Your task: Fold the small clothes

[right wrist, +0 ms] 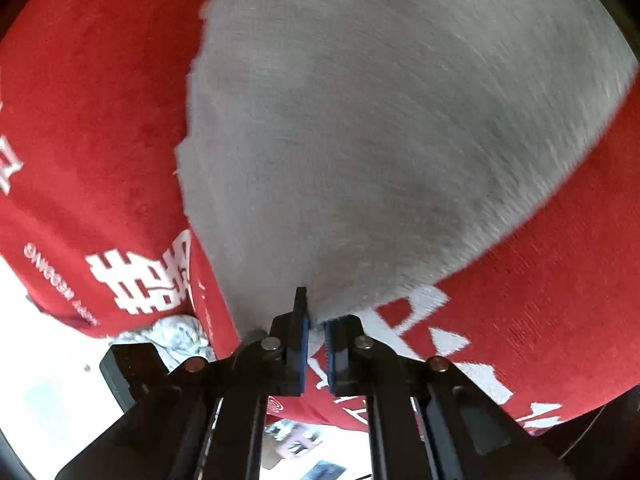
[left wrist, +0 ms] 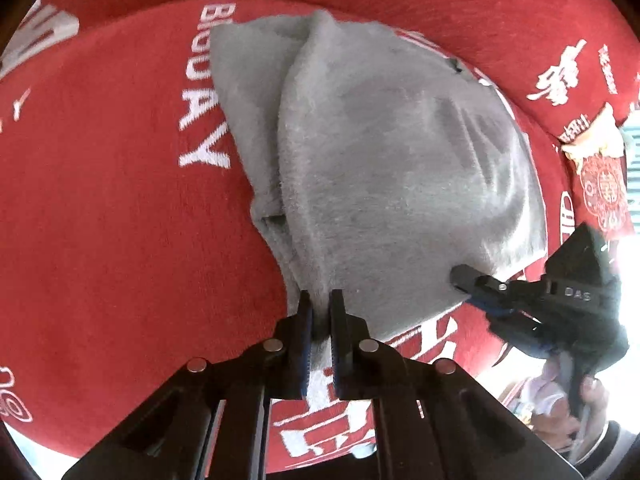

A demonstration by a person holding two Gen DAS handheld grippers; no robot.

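Blur smears the grey cloth (right wrist: 380, 128) ahead of my right gripper (right wrist: 316, 316), hiding its far edge. Fuzzy and creased, it lies on a red blanket (left wrist: 100, 200) with white lettering. My left gripper (left wrist: 320, 300) pinches its near hem; my right clamps a corner.

Right tongs (right wrist: 315, 312) pinch the grey cloth (right wrist: 380, 120) (red blanket (right wrist: 100, 120) beneath).
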